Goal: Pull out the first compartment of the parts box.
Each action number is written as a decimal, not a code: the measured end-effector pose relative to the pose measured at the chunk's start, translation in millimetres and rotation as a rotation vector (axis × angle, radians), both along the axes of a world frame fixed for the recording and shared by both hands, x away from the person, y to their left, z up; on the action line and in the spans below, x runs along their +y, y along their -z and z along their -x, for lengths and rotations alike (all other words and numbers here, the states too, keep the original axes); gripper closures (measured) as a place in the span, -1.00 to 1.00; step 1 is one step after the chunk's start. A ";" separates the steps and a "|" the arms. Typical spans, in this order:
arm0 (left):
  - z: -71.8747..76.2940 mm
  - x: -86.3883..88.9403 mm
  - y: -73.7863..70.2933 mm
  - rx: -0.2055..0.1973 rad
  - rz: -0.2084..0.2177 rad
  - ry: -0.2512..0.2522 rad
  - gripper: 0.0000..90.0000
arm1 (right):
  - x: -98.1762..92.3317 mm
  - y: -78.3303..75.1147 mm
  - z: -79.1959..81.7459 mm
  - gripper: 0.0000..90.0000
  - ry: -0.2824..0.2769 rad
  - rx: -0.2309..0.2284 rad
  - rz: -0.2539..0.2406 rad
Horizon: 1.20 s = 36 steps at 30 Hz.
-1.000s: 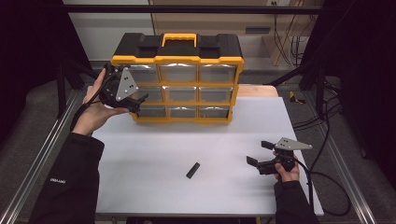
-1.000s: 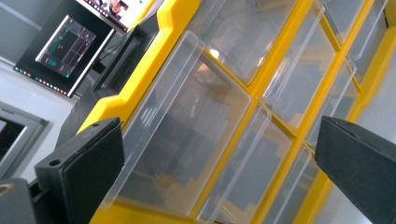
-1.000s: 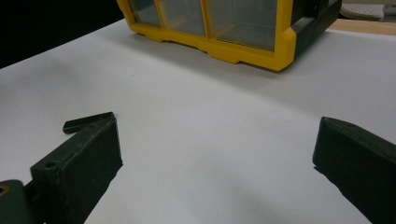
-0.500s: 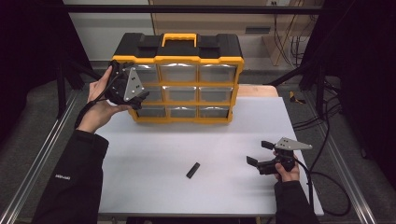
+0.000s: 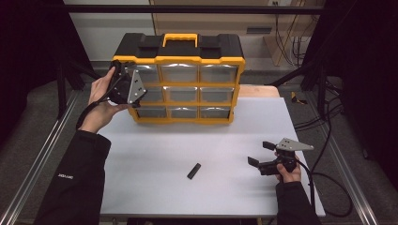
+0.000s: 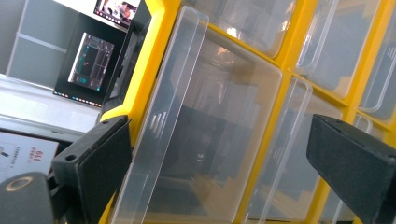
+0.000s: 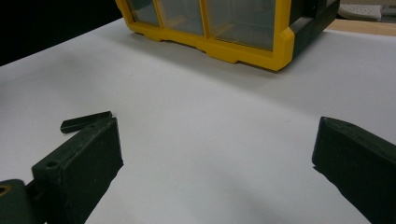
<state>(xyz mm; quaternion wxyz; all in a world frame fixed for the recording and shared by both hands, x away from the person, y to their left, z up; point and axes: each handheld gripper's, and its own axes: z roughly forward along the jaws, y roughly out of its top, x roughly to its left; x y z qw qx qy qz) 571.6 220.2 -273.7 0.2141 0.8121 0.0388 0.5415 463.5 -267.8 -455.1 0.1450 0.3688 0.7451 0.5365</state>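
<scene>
Drawer at the cabinet's left column, toward the surface's far-left corner, sits squarely between the left claw's spread, just-narrowing jaws, untouched; right claw idles spread, well apart

One yellow-and-black drawer organizer stands on one white table, with nine clear drawers in three rows of three. One small black block lies on the table. Two handheld grippers are present, the left gripper and the right gripper.

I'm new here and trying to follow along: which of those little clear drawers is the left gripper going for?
Find the yellow and black organizer at the table's far edge, with nine clear drawers. The left gripper is at its left column, jaws open astride the middle-row drawer. Unlike its neighbours, it sits between the two black pads.
</scene>
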 end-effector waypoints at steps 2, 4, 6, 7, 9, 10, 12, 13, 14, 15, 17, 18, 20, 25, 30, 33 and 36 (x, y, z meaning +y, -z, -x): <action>0.5 -0.4 0.4 -0.017 -0.008 -0.003 -0.72 | 0.2 0.2 0.0 -0.96 0.001 0.002 0.002; 0.1 -0.6 0.6 -0.030 -0.022 -0.004 -0.68 | 0.4 0.2 0.0 -0.96 0.000 0.002 0.002; -0.3 -0.6 0.9 -0.045 -0.041 -0.009 -0.62 | 0.3 0.3 0.0 -0.96 0.001 0.002 0.003; -0.3 -0.4 0.4 -0.053 -0.059 -0.016 -0.58 | 0.3 0.2 0.0 -0.96 0.002 0.002 0.003; -0.3 -0.6 0.6 -0.062 -0.069 -0.018 -0.54 | 0.2 0.2 0.0 -0.96 0.001 0.001 0.002; -0.3 -0.8 0.9 -0.065 -0.072 -0.018 -0.54 | 0.2 0.2 0.0 -0.96 0.002 0.001 0.003; 0.2 -1.0 1.3 -0.079 -0.093 -0.022 -0.50 | 0.2 0.3 0.0 -0.96 0.002 0.001 0.003; 0.5 -1.1 1.4 -0.088 -0.106 -0.025 -0.47 | 0.2 0.3 0.0 -0.96 0.002 0.001 0.003; 0.6 -1.0 1.7 -0.094 -0.109 -0.025 -0.44 | 0.3 0.2 0.0 -0.96 0.003 0.001 0.003; 0.8 -0.9 1.7 -0.099 -0.111 -0.025 -0.42 | 0.2 0.2 0.0 -0.96 0.002 -0.002 0.003; 1.1 -0.7 2.2 -0.111 -0.120 -0.026 -0.37 | 0.1 0.1 0.1 -0.96 0.003 -0.001 0.002; 1.3 -0.5 2.3 -0.119 -0.130 -0.027 -0.34 | 0.0 0.2 -0.1 -0.96 0.003 -0.003 0.003; 1.6 -0.3 2.4 -0.130 -0.139 -0.027 -0.29 | 0.1 0.2 0.0 -0.96 0.003 -0.001 0.004; 2.1 -0.1 3.5 -0.159 -0.161 -0.030 -0.18 | 0.0 0.1 0.0 -0.96 0.004 -0.002 0.004; 2.4 0.3 4.7 -0.183 -0.173 -0.029 -0.10 | 0.2 0.2 0.0 -0.96 0.004 -0.003 0.005; 2.4 0.9 4.3 -0.192 -0.175 -0.027 -0.04 | 0.0 0.1 0.1 -0.96 0.004 -0.003 0.004; 2.7 0.9 4.7 -0.207 -0.180 -0.029 0.02 | 0.0 0.0 0.2 -0.96 0.005 -0.003 0.004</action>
